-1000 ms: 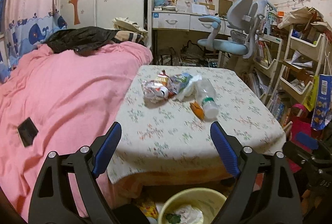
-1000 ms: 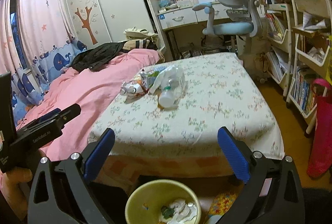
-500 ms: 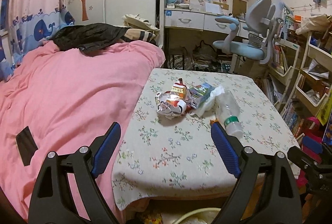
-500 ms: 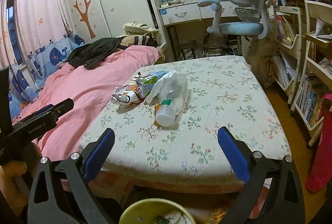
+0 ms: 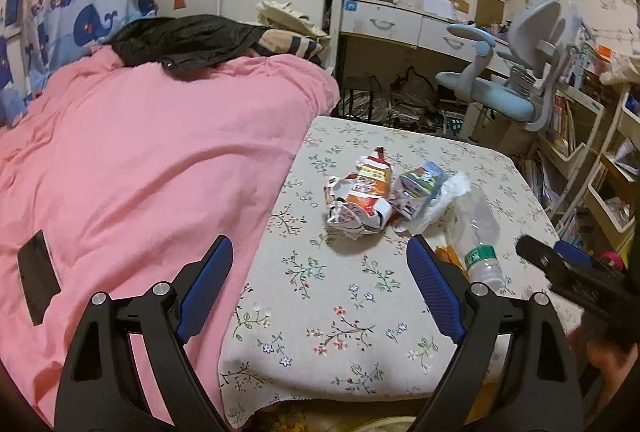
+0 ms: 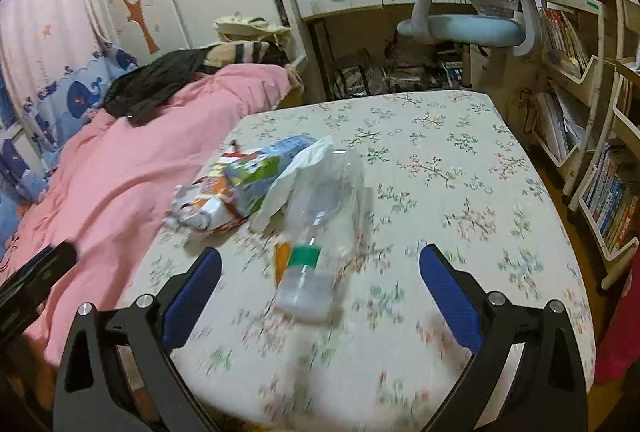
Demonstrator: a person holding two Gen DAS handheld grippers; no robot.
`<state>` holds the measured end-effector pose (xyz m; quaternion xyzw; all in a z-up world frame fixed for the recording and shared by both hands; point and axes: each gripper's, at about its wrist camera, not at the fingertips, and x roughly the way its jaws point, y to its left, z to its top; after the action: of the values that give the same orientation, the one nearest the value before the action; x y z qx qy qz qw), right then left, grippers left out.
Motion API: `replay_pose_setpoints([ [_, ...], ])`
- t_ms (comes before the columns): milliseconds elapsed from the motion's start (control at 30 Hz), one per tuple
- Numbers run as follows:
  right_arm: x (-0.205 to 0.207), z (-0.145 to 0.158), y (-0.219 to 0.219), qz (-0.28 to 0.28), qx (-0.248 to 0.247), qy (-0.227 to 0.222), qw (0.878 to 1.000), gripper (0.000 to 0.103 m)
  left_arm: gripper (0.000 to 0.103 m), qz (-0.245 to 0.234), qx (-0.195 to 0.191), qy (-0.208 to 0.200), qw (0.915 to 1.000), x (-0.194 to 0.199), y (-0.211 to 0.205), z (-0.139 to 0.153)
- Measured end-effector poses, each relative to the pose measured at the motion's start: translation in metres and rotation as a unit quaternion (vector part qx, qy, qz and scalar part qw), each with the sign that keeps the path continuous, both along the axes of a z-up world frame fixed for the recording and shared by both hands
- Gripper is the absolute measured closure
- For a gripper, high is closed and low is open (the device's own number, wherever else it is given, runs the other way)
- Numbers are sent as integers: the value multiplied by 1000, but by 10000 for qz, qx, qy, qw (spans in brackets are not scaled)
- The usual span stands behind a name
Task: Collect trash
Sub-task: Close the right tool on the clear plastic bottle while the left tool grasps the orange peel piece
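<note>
A pile of trash lies on the floral-cloth table (image 5: 352, 316) (image 6: 460, 160). It holds a crumpled red and white snack wrapper (image 5: 358, 198) (image 6: 208, 202), a small blue and green carton (image 5: 420, 188) (image 6: 264, 168), a white tissue (image 5: 450, 194) (image 6: 296, 172), a clear plastic bottle with a green label (image 5: 476, 236) (image 6: 320, 232) and a small orange piece (image 5: 446, 254) (image 6: 282, 258). My left gripper (image 5: 320, 264) is open, short of the wrapper. My right gripper (image 6: 320, 272) is open with the bottle's cap end lying between its blue pads, which do not touch it.
A bed with a pink cover (image 5: 140, 168) (image 6: 100, 172) adjoins the table's left side; a black phone (image 5: 38, 276) lies on it. A blue desk chair (image 5: 516, 80) (image 6: 476, 8) and bookshelves (image 6: 592, 136) stand behind and to the right. The right gripper's body (image 5: 576, 280) shows at lower right.
Both grippers have moved forward over the table toward the trash, which now looks larger. The yellow bin under the table's near edge has slid out of both views. Jaws stayed open.
</note>
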<state>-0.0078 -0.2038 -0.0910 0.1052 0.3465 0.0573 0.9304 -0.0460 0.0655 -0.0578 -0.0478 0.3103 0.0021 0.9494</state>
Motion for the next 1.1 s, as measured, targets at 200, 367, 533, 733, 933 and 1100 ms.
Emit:
replay_pose_setpoints([
  [200,42,-11,3,-4,-156,216,9996,8,18,-69,145,93,9998,15,-3,-5],
  [367,65,-23,9,147,-290,385,9987,8,18,-130,134,235,9995,23,-8,-11],
  [533,82,-34,7,222,-301,580,9976,20,18,-489,328,420,9974,26,-28,-21],
  [733,80,-36,-6,397,-113,786,9960,40,18,-678,400,531,9955,26,-48,-27],
  [933,65,-33,-35,369,-17,890,9953,41,18,-841,99,755,9935,32,-80,-33],
  [1100,51,-33,-68,328,137,979,9946,41,18,-1033,222,1031,9890,45,-114,-50],
])
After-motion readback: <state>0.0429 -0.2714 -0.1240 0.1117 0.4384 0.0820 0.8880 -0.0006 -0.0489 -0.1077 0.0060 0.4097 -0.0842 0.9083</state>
